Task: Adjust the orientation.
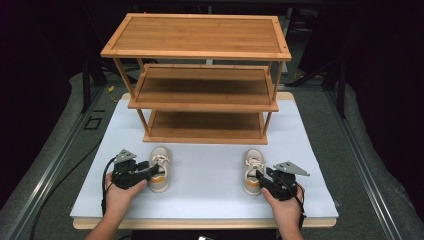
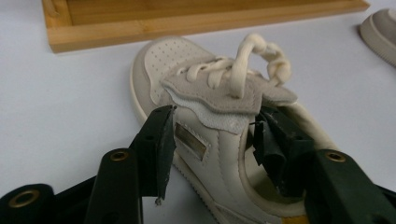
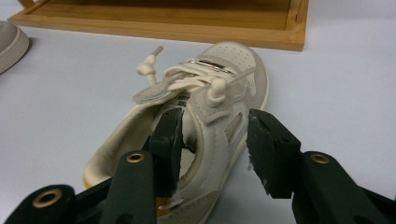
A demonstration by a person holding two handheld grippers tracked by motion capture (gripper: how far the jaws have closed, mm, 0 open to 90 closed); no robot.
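Observation:
Two small cream shoes stand on the white table top, toes toward the rack: the left shoe (image 1: 161, 159) (image 2: 187, 70) and the right shoe (image 1: 253, 159) (image 3: 233, 60). My left gripper (image 1: 152, 171) (image 2: 212, 140) is open at the left shoe's heel end, one jaw outside the side wall and the other inside the shoe's opening. My right gripper (image 1: 265, 176) (image 3: 215, 140) is open too. It straddles the right shoe's side wall, with one jaw inside the opening and the other standing off the outer side with a visible gap.
A three-tier bamboo shoe rack (image 1: 200, 35) stands at the back of the table, its lowest shelf (image 1: 205, 125) just beyond the shoes. The white table top (image 1: 210, 175) lies bare between the shoes. Grey floor and dark stands surround the table.

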